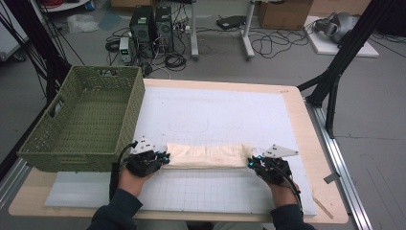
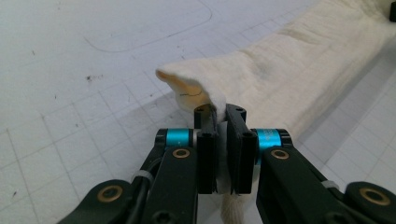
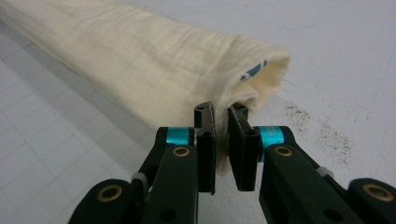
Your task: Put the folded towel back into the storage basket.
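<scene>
Grip: left hand-held gripper (image 2: 223, 122) and right hand-held gripper (image 3: 221, 119) each pinch one end of the folded cream cloth (image 1: 207, 155) | Risk: a thin pinch may slip, so the fold beside the green basket (image 1: 81, 143) falls open.

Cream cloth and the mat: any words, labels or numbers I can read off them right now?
No text can be read.
The cream cloth shows a blue printed mark at its open end, too little exposed to read.
The white grid mat carries only lines and a faint outline.
</scene>
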`<control>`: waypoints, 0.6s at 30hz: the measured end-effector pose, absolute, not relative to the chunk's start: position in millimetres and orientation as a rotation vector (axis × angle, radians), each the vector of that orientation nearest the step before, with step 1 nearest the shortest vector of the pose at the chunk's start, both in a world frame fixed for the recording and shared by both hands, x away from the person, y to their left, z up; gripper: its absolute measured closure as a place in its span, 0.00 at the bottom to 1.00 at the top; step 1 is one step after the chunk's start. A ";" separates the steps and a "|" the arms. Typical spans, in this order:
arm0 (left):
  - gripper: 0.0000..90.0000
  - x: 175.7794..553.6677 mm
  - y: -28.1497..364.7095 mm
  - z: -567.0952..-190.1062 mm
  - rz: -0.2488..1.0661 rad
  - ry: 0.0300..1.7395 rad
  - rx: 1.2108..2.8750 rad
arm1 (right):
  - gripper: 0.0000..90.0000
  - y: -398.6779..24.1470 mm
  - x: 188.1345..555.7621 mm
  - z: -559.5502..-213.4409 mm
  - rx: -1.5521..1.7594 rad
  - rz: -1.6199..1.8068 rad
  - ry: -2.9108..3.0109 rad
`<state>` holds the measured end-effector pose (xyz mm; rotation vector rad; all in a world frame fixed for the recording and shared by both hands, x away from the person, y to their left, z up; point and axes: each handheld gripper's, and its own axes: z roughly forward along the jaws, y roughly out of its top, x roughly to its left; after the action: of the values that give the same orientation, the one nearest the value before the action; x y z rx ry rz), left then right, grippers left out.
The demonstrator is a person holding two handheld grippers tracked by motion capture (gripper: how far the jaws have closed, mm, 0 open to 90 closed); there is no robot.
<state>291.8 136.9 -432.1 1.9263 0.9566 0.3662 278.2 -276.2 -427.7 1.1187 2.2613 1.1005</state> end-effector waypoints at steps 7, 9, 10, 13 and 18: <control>0.93 289.4 137.0 -425.1 0.385 0.928 1.887 | 0.92 -279.6 277.1 -421.6 1.121 1.127 2.228; 0.93 289.0 137.0 -424.3 0.388 0.922 1.884 | 0.92 -279.8 276.9 -420.5 1.118 1.126 2.225; 0.93 288.9 137.0 -423.8 0.388 0.919 1.883 | 0.92 -279.8 277.1 -419.9 1.114 1.127 2.226; 0.93 287.9 137.8 -418.6 0.399 0.911 1.867 | 0.92 -279.3 276.6 -416.6 1.094 1.124 2.212; 0.93 286.4 143.0 -401.8 0.429 0.885 1.813 | 0.92 -278.2 275.8 -404.4 1.044 1.164 2.161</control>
<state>286.4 143.0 -401.8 1.8130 0.8851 0.4285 275.8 -278.2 -404.4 1.0437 2.1615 1.1641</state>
